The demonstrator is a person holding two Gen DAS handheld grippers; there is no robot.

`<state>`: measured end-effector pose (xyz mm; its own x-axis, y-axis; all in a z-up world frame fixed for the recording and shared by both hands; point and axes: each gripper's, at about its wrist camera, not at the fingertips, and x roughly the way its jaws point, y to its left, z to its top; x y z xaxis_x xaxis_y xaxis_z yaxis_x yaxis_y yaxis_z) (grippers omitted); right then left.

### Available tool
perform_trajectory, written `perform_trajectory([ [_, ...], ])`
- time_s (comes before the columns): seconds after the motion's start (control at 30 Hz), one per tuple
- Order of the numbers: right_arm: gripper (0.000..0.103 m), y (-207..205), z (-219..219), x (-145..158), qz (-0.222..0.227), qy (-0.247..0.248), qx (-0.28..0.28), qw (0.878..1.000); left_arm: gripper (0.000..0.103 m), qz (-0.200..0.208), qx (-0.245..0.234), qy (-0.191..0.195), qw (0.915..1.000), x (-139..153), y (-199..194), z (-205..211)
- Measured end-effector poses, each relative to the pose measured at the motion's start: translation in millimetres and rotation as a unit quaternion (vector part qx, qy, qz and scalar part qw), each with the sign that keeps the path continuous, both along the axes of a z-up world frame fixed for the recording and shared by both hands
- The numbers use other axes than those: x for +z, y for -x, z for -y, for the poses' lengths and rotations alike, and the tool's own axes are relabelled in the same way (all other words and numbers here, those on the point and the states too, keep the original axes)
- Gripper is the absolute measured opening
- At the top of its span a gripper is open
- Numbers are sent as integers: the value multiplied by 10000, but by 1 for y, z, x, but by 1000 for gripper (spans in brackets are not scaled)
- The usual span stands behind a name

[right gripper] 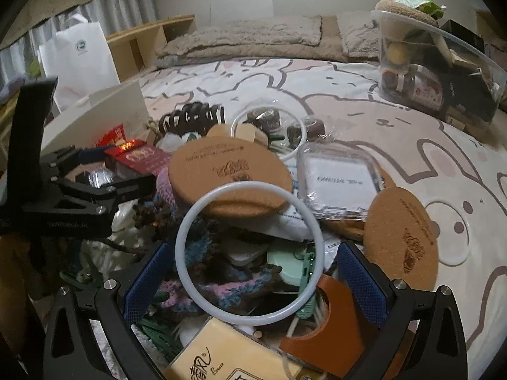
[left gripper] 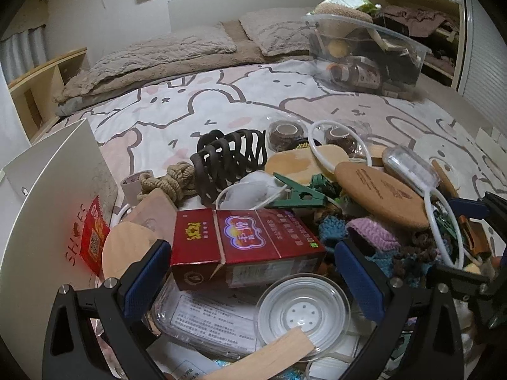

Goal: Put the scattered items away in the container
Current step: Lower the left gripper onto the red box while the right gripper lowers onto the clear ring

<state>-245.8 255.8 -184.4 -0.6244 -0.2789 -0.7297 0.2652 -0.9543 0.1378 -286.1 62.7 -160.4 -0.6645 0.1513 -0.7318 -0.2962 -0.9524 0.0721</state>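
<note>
In the left wrist view, the left hand-held gripper [left gripper: 250,272] hangs spread wide over the pile on the bed [left gripper: 221,101], gripping nothing, with the red cigarette box [left gripper: 244,243] lying flat directly between its blue pads [left gripper: 147,278]. The box rests partly on a clear plastic pack [left gripper: 202,319] and just behind a round clear lid [left gripper: 302,310], so a closing squeeze could skate off the glossy card, or drag the lid and the wooden stick [left gripper: 269,354] along with it. The container [left gripper: 367,53], a clear tub already part full, sits well apart from the red cigarette box, far behind it toward the pillows, so a long carry with a weak pinch risks a drop on the way. In the right wrist view, the right hand-held gripper [right gripper: 253,280] is likewise spread and empty, and the white ring [right gripper: 250,248] lies between its pads, propped on crocheted yarn [right gripper: 228,285] and leaning against a cork coaster [right gripper: 229,177]. The ring is thin and round; I judge it may roll or flip out as the pads meet, or snag the yarn beneath. From the white ring, the container stands far behind and to the right, and the left hand-held gripper works close at the ring's left, so the two could knock together.
</note>
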Motion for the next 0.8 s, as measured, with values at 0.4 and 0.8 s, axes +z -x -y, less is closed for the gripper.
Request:
perform_trajectory([
  [0.4, 103, -4, 6, -6, 23, 29, -48, 10000, 103, 328, 79, 161, 9993, -10, 15, -2],
  [0.8, 103, 3, -6, -5, 220, 508, -291, 9980, 103, 458, 68, 159, 9988, -13, 17, 0],
])
